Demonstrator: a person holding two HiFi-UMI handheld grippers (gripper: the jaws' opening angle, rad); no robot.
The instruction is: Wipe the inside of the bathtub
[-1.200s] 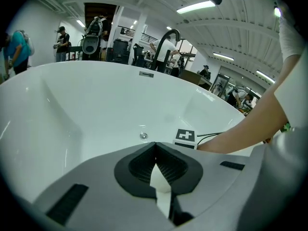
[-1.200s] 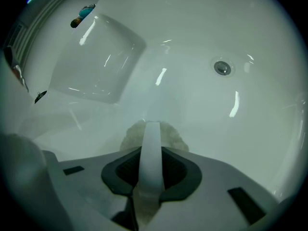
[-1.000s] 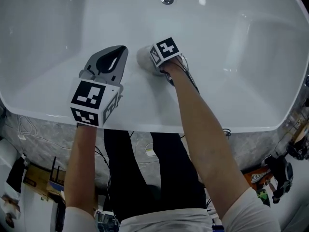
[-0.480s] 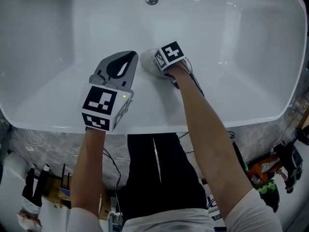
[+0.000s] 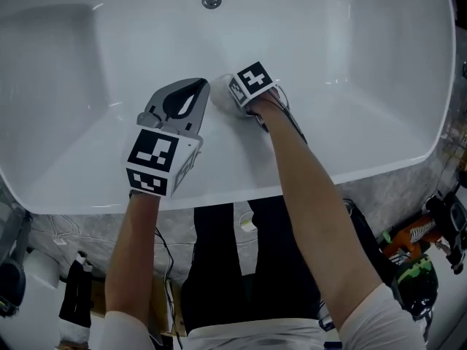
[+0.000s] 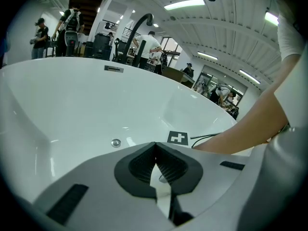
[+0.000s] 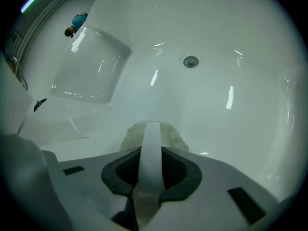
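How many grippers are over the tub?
2. The left hand-held gripper is shut, empty, over the tub; the right hand-held gripper is beside it, gripping a pad.

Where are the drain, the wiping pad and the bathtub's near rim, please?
drain (image 5: 211,0): head view, centre of the metal disc.
wiping pad (image 7: 171,135): right gripper view, fuzzy edge beside its strap.
bathtub (image 5: 66,197): head view, near rim.

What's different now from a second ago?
The right gripper and left gripper drifted slightly right along the tub, away from the drain; the head view turned too. Unchanged: the right stays shut on the pad, the left shut and empty beside it.
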